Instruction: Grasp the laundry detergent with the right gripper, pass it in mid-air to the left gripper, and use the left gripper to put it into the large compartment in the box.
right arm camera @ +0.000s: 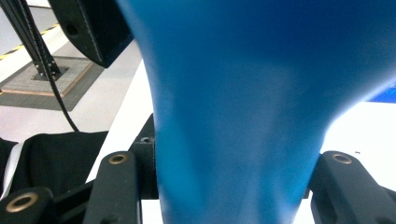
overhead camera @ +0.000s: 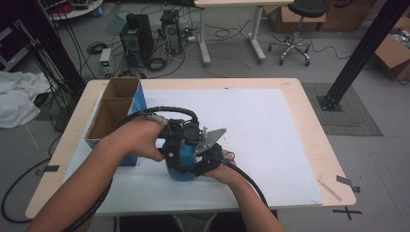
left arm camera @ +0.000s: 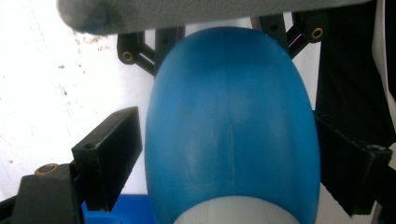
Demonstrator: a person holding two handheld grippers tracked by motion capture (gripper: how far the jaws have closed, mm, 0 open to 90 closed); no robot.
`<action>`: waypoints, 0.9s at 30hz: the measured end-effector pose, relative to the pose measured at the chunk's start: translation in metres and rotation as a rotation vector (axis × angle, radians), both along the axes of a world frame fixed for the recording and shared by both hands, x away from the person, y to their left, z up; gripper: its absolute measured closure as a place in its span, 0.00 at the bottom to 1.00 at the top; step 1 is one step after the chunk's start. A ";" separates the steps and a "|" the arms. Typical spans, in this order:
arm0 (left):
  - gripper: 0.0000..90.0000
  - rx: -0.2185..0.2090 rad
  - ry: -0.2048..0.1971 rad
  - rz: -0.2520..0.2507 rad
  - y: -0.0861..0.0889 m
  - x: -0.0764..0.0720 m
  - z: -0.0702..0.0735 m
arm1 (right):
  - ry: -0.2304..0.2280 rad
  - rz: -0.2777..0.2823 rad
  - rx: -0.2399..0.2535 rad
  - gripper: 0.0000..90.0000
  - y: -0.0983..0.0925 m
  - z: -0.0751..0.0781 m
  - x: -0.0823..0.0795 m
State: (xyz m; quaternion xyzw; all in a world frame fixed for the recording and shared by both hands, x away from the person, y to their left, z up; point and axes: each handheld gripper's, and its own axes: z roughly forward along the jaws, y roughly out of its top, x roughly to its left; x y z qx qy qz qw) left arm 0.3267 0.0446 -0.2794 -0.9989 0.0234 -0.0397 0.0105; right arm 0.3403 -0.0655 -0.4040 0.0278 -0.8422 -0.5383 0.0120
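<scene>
A: Where is the smooth blue plastic bottle (overhead camera: 182,162) now?

B: Upright on the white-topped desk (overhead camera: 270,145), just beside the open cardboard box (overhead camera: 116,113). Your right tool (right arm camera: 224,186) is clenched on its narrow waist. Your left tool (left arm camera: 224,149) straddles the rounded body, with the bottle between its jaws; I cannot tell whether the pads press yet.

A: How will it handle?

B: Probably light and slick, with walls that may give. Grip the waist, not the bulge.
</scene>
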 end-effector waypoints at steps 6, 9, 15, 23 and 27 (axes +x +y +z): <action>0.20 0.002 0.009 0.012 0.000 0.000 0.000 | 0.003 0.005 0.001 0.51 0.000 0.000 -0.001; 0.21 0.003 0.001 0.013 0.000 0.000 0.000 | -0.009 0.000 0.012 0.51 0.000 -0.001 0.000; 0.25 0.004 -0.016 0.009 -0.001 -0.001 0.001 | -0.001 -0.006 0.005 0.51 -0.002 0.000 -0.001; 0.29 0.012 -0.018 0.016 0.000 0.000 0.001 | 0.006 -0.009 0.006 0.51 -0.001 -0.001 -0.001; 0.30 0.015 -0.025 0.020 0.000 0.000 0.001 | 0.010 -0.008 0.008 0.51 -0.001 -0.001 -0.001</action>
